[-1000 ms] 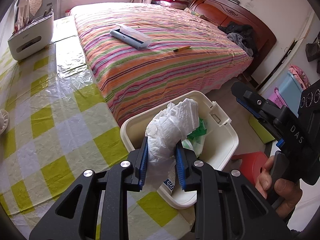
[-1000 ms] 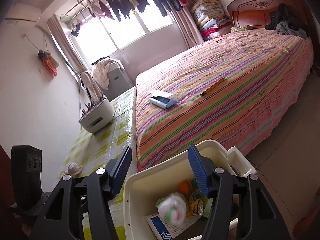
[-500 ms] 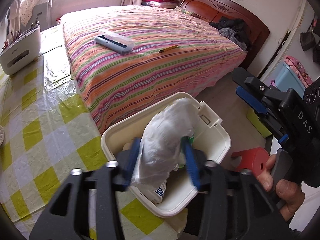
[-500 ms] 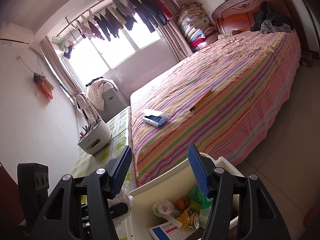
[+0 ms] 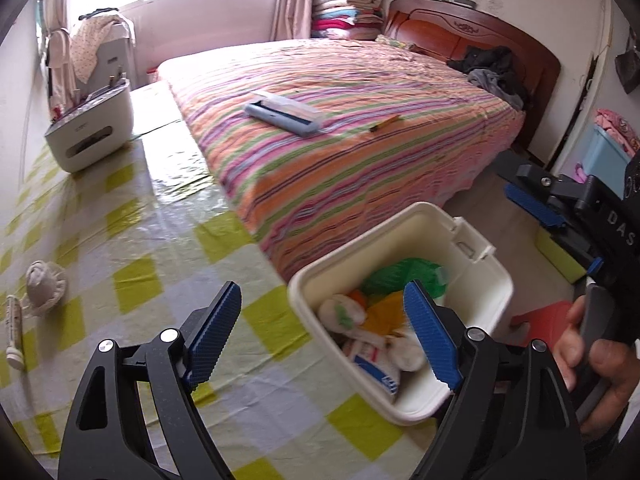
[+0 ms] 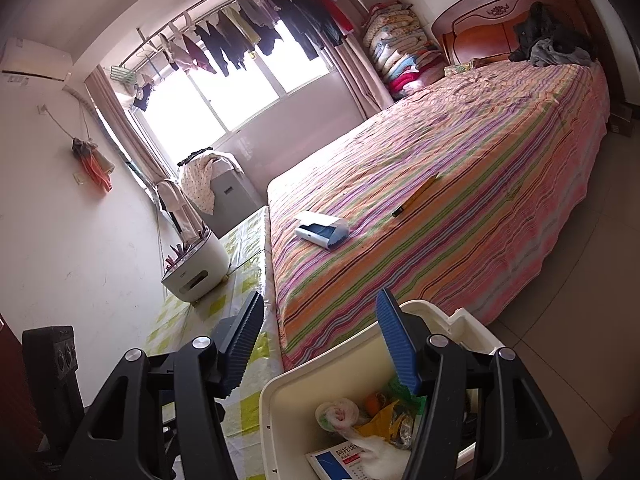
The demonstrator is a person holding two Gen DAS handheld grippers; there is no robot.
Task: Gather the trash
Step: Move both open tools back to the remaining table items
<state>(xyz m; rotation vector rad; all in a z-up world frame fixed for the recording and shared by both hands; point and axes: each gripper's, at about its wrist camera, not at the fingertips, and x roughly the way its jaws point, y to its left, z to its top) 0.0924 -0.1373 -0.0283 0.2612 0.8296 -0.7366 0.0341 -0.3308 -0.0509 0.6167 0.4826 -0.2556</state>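
My left gripper hangs above the near-left corner of the white bin; its jaws are opening wide with nothing between them. The crumpled white plastic bag lies inside the bin on a blue-and-white box, beside a green bag. My right gripper is open and holds nothing, with the bin under its right finger. It also shows in the left wrist view as the right gripper, held by a hand. A white wad lies on the checked tablecloth.
A bed with a striped cover runs along the table's far side, with a blue-grey case and a pencil on it. A white organizer stands at the table's back left. A red stool is on the floor.
The left jaws have spread apart and let go of the white plastic bag, which now lies in the bin. The left gripper has drawn back and up. The right gripper stays open.
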